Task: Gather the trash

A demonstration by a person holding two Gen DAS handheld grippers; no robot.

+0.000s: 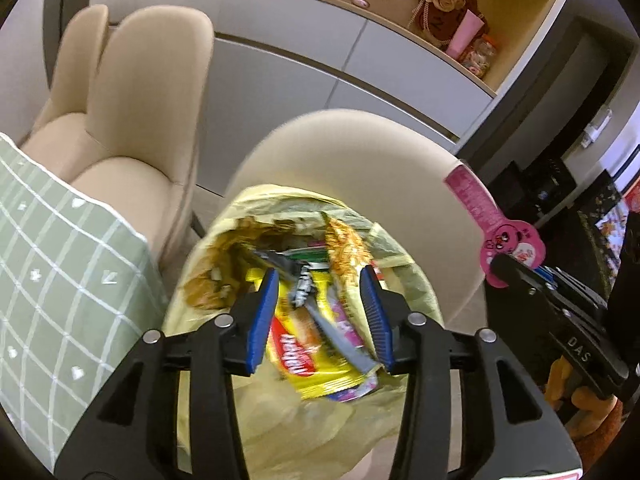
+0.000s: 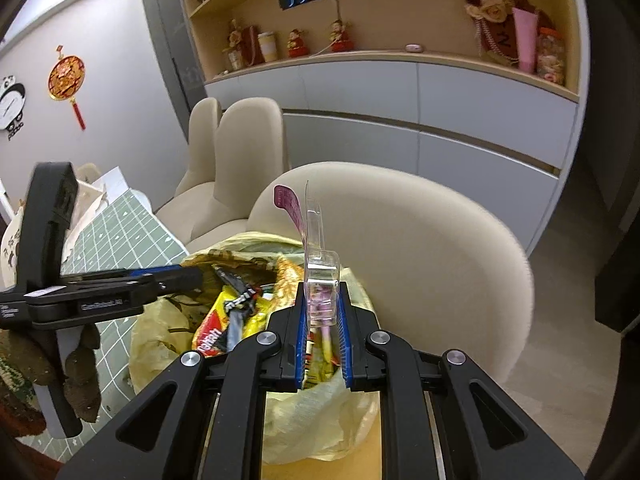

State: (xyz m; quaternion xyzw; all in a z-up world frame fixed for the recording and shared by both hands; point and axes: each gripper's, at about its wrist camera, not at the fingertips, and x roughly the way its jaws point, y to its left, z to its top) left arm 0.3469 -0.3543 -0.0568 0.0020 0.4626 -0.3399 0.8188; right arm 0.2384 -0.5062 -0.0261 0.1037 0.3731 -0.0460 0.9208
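Disposal is our step: yellow trash bag (image 2: 280, 416) sits wrapper-filled beside the tabletop (image 1: 52, 264), left gripper (image 1: 318, 316) gapes empty above it, right gripper (image 2: 323, 336) pinches the pink blister pack (image 2: 320, 256), needing release over the mouth.

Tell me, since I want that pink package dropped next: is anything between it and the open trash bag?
Nothing visible blocks it. The right gripper holds the pink package above the trash bag; the left gripper hovers open alongside.
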